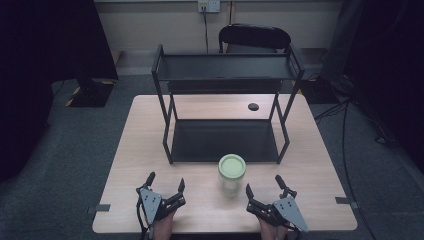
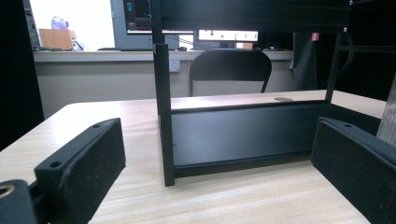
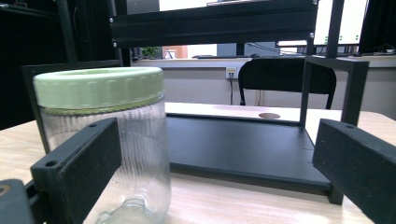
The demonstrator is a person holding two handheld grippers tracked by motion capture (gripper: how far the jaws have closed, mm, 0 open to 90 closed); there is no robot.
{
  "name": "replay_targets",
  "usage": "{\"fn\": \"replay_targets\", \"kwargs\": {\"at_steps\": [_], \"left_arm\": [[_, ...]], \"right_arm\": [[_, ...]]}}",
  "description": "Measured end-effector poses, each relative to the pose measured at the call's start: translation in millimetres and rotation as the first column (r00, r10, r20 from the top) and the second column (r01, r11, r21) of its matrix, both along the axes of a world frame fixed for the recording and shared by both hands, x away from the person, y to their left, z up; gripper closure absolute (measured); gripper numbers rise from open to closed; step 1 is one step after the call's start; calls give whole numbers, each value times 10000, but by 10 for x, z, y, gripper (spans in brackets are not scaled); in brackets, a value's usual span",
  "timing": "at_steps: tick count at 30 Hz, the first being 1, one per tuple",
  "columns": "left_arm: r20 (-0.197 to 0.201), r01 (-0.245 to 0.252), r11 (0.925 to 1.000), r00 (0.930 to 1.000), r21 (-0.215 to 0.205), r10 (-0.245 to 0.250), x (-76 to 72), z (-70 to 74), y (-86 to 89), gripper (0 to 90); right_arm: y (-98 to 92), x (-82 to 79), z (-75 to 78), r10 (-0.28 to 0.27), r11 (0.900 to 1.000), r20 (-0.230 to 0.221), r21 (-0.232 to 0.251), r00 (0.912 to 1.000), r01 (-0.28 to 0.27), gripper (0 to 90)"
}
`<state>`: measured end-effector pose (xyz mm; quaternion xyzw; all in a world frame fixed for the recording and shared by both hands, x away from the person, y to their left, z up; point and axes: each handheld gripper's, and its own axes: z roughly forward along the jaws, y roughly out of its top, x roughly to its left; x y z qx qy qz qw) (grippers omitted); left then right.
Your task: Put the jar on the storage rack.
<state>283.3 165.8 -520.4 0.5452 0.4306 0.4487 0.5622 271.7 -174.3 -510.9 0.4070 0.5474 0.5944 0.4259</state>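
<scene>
A clear ribbed glass jar (image 1: 232, 174) with a pale green screw lid (image 1: 232, 165) stands upright on the wooden worktop (image 1: 135, 165), just in front of the near edge of a black two-tier metal rack (image 1: 227, 112) whose lower shelf (image 1: 223, 140) and upper shelf (image 1: 225, 67) both lie bare. The left hand-held gripper (image 1: 165, 183) rests near the worktop's near edge, well left of the jar, its jaws spread wide with nothing between them. The right hand-held gripper (image 1: 263, 184) sits at the near right, close beside the jar but not touching it, jaws likewise spread; in the right gripper view the jar (image 3: 105, 140) stands just beyond its left jaw, outside the gap. This looks like the very start: the reach for the jar has not begun, and the rack seems the likely destination. The next move calls for swinging the right gripper leftward until the jar's body sits between the jaws, then closing gently on the ribbed glass below the lid, keeping it upright.
</scene>
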Motion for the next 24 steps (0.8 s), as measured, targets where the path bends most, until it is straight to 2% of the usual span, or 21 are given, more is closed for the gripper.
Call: {"fn": "replay_targets", "kwargs": {"at_steps": [4, 14, 24], "left_arm": [[-1, 0, 10000, 10000, 0, 0, 0, 0, 0, 25], [1, -4, 10000, 10000, -3, 4, 0, 0, -1, 25], [3, -3, 10000, 10000, -3, 3, 0, 0, 0, 25]], "right_arm": [[31, -28, 12, 79, 10000, 95, -44, 9999, -79, 3], [81, -28, 16, 305, 9994, -81, -130, 9995, -306, 2], [143, -50, 65, 452, 9988, 59, -213, 9990, -450, 2]]}}
